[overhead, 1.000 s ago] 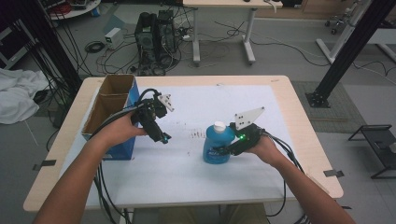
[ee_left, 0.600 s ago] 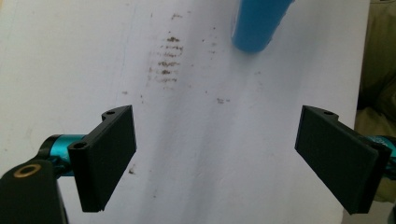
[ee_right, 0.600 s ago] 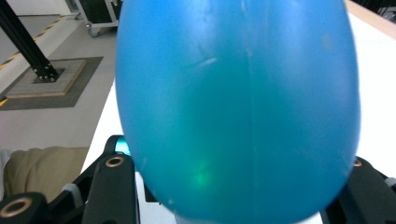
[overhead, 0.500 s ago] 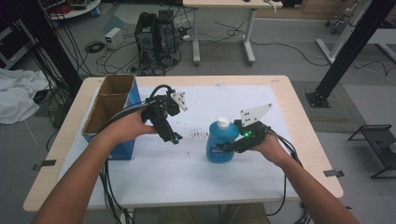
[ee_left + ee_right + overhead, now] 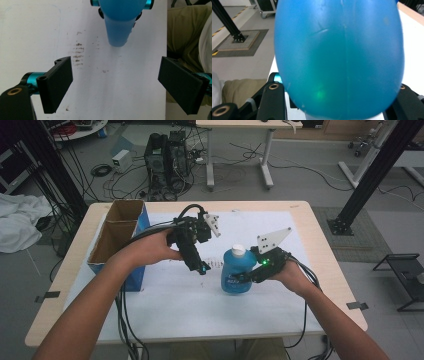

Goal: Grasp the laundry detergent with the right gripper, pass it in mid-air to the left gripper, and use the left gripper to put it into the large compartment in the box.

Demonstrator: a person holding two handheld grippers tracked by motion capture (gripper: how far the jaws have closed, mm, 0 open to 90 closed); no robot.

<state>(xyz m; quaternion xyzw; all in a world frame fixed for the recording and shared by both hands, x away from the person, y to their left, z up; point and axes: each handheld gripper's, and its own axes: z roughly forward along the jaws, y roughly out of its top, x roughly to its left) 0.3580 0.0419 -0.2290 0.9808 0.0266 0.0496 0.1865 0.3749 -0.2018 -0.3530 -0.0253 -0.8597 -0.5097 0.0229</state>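
Two tools work here: the right tool [image 5: 246, 276] is clamped on the blue plastic bottle [image 5: 235, 272], which stands upright on the tabletop [image 5: 165, 315]. The left tool [image 5: 200, 268] hangs just beside it, jaws apart and empty. The bottle looks smooth, slippery and squeezable; its white cap [image 5: 238, 250] above offers a firmer hold.

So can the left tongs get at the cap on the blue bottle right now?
Probably yes. The left tongs are open and hang just beside the bottle; its white cap is bare, since the right tongs grip lower down.
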